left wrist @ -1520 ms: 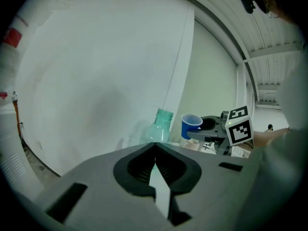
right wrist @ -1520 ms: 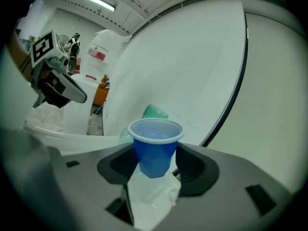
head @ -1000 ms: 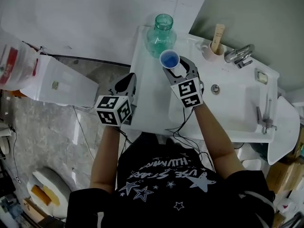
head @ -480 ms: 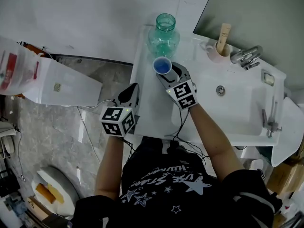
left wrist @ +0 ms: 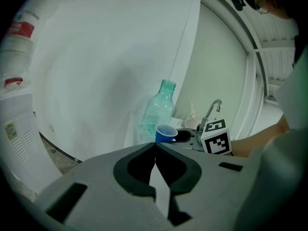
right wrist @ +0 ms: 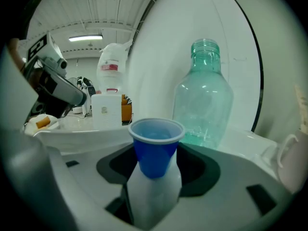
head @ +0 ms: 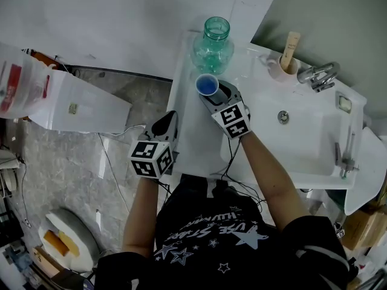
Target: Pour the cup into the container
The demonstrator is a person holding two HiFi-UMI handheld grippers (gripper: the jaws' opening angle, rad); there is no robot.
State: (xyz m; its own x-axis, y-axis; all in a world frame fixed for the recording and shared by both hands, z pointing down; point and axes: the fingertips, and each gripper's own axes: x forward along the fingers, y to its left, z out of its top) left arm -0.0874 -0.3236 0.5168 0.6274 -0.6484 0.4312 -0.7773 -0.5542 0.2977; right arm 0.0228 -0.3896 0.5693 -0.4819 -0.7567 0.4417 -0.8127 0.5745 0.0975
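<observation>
Right now the right gripper (head: 210,91) is clamped on a blue cup (right wrist: 155,146), one jaw on each side of the cup's wall below its white-edged rim. The cup stands upright with its mouth facing up; whether its base touches the counter (head: 192,139) I cannot tell. At about 7 o'clock from it in the head view, well apart, the left gripper (left wrist: 155,144) has its jaws brought together at the tips with nothing between them, and it hangs at the counter's near left edge.

Just beyond the cup, at 12 o'clock, stands the container, a clear teal bottle (head: 213,46) with a ribbed open neck, upright on the far end of the counter. Cup and bottle are close but not touching.

Farther out, at 2 o'clock from the cup, a pale mug (head: 280,70) holds a wooden stick, and a chrome tap (head: 318,76) sits just past it above the white sink basin (head: 302,139). At 9 o'clock, off the counter, a white box (head: 75,106) lies over the grey floor.
</observation>
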